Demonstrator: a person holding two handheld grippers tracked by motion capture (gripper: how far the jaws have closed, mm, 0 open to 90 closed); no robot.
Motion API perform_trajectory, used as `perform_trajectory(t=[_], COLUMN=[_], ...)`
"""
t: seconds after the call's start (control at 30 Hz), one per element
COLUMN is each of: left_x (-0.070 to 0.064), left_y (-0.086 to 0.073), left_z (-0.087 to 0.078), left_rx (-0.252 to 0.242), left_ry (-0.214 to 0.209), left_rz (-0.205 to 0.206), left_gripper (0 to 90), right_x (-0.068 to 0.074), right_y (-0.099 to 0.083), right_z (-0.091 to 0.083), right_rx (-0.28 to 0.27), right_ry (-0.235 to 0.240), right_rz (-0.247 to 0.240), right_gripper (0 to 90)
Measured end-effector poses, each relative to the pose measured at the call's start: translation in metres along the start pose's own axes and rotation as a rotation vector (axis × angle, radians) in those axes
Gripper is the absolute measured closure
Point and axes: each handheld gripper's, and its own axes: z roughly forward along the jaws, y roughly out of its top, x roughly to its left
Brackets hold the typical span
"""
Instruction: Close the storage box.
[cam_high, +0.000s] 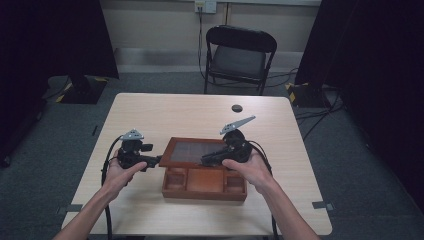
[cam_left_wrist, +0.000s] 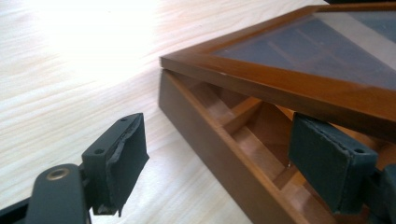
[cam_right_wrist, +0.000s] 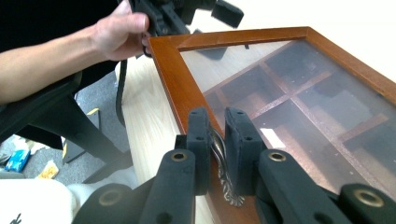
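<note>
The step looked like lifting the lid (cam_high: 192, 151) of the box (cam_high: 205, 187). To do it well, the right hand-held gripper (cam_right_wrist: 218, 140) should have kept its tight pinch on the little metal handle (cam_right_wrist: 223, 173) and swung the lid up slowly, round its back edge, so it would not slip and bang down. The left hand-held gripper (cam_left_wrist: 219, 149) was spread wide. One of its pads (cam_left_wrist: 128, 151) sat outside the box's left wall and the other sat inside, under the raised lid. It touched nothing that could be seen. It would have helped by holding that wall still, so the box would not slide on the bench (cam_high: 160, 112).

The box was brown wood and sat near the front of the bench, between the two hands. Inside it was split into small open cells. The lid was a wood frame round a clear pane, and the cells showed through it. The lid was tilted up at the front, partly open.
</note>
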Motion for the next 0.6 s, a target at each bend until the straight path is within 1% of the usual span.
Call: perform_trajectory(t=[0.03,0.07,0.1,0.17,0.2,0.37,0.4,0.6], left_x=[0.002,0.002,0.003,0.004,0.006,0.012,0.012,0.012], left_y=[-0.001,-0.001,-0.001,0.000,0.000,0.000,0.000,0.000], left_z=[0.000,0.000,-0.001,-0.002,-0.002,-0.007,-0.007,-0.007], left_rx=[0.007,0.007,0.008,0.008,-0.001,-0.013,-0.019,-0.015], left_ry=[0.011,0.011,0.016,0.020,0.025,0.043,0.039,0.035], left_rz=[0.004,0.004,0.006,0.005,-0.004,-0.024,-0.031,-0.028], left_gripper=[19.3,19.3,19.3,19.3,19.3,19.4,19.4,19.4], right_x=[-0.001,-0.001,-0.002,-0.002,0.000,0.000,0.000,-0.002], right_y=[-0.002,-0.002,-0.005,-0.006,-0.009,-0.011,-0.012,-0.016], right_z=[0.001,0.001,0.004,0.005,0.008,0.010,0.010,0.012], right_rx=[0.005,0.005,0.014,0.020,0.037,0.047,0.048,0.065], right_ry=[0.010,0.010,0.025,0.027,0.021,0.019,0.020,0.033], right_rz=[-0.008,-0.008,-0.007,-0.007,-0.017,-0.020,-0.024,-0.026], right_gripper=[81.4,81.4,81.5,81.5,81.5,81.5,81.5,81.5])
